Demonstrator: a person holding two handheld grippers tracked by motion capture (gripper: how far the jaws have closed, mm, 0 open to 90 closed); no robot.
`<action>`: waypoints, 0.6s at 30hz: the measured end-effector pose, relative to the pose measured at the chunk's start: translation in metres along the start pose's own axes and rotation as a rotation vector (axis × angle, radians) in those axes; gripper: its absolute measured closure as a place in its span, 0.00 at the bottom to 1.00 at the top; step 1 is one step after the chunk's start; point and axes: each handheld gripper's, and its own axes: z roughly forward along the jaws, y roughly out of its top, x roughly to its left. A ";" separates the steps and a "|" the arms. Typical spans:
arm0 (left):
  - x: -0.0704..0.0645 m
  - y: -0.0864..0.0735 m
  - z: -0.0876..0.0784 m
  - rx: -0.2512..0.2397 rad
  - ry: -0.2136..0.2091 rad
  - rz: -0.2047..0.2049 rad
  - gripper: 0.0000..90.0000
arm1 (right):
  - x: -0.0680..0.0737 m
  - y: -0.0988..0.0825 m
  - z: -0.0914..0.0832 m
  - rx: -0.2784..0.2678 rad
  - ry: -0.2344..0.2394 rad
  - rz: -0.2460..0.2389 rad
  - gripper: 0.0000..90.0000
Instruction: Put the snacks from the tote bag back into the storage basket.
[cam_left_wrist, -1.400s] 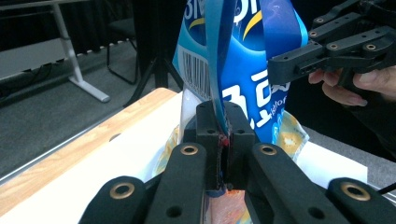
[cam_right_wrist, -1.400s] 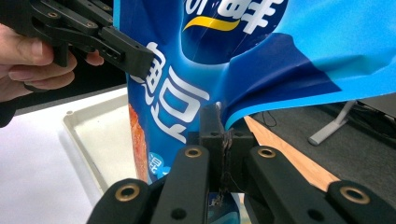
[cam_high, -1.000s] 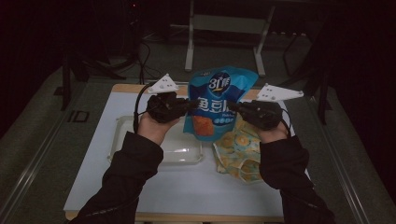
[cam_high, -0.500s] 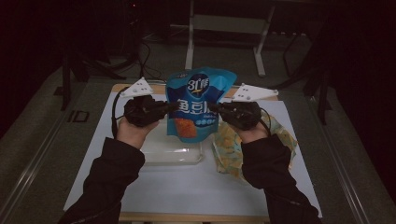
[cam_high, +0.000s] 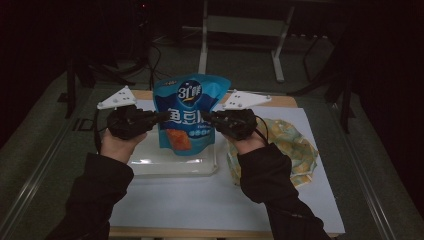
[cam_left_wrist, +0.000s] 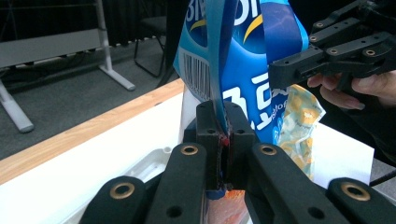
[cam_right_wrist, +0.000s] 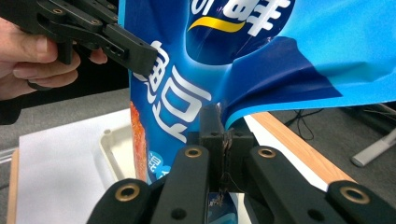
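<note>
A blue snack bag (cam_high: 188, 116) with white lettering hangs upright above a clear plastic tray (cam_high: 150, 162), held by both side edges. My left gripper (cam_high: 161, 117) is shut on the bag's left edge, and in the left gripper view its jaws pinch the blue film (cam_left_wrist: 225, 135). At the bag's right edge my right gripper (cam_high: 208, 118) is shut, its jaws clamped on the film (cam_right_wrist: 225, 135) in the right gripper view. The bag's lower part shows an orange picture (cam_high: 177, 139).
A yellow-patterned bag (cam_high: 290, 150) lies on the white table cover (cam_high: 200, 200) right of the tray. The table's wooden far edge (cam_high: 280, 100) sits behind the grippers. A metal stand (cam_high: 240, 30) rises beyond on the dark floor.
Both grippers have carried the blue bag leftward over the tray. The yellow-patterned bag has stayed on the table at the right.
</note>
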 end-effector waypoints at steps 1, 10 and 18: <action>0.001 -0.001 -0.002 -0.001 0.003 0.003 0.98 | 0.002 0.001 0.002 0.000 0.002 0.002 0.99; 0.007 -0.008 -0.015 -0.010 0.011 -0.005 0.98 | 0.014 0.005 0.015 0.000 0.005 -0.010 0.99; 0.011 -0.021 -0.001 -0.017 -0.009 -0.024 0.98 | 0.010 -0.006 0.017 0.013 -0.011 -0.008 0.99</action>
